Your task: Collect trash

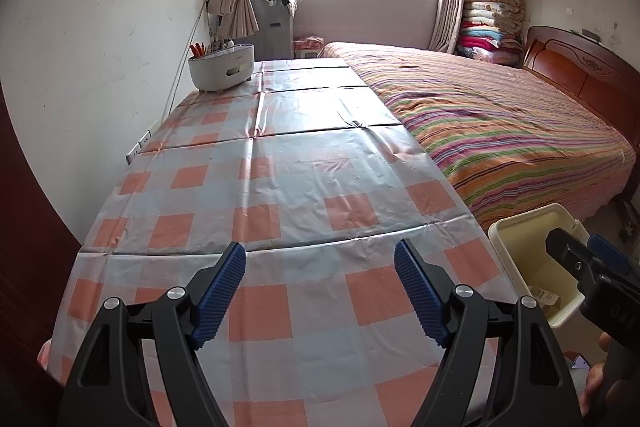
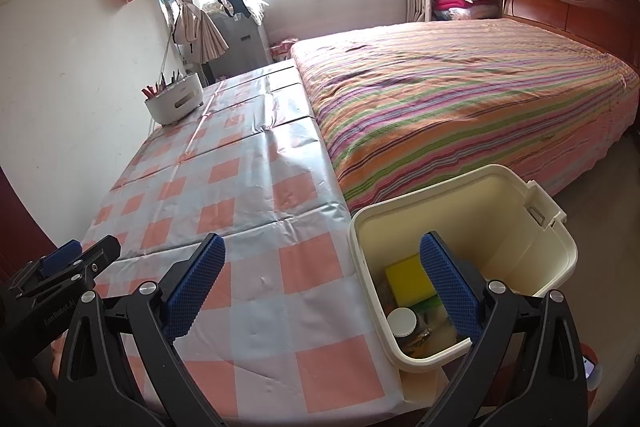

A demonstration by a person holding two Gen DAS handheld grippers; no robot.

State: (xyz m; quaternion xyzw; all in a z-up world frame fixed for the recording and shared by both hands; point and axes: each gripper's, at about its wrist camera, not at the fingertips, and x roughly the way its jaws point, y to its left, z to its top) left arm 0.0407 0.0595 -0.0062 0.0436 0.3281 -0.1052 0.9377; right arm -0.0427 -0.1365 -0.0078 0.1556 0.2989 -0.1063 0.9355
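Now both tongs (image 1: 320,291) (image 2: 322,283) open, trash in bin (image 2: 460,195).

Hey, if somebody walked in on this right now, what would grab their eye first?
Probably the cream bin at the table's near right corner, holding a yellow sponge and a white-lidded jar. Beyond it, the bright striped bed fills the right, beside the long checked tablecloth.
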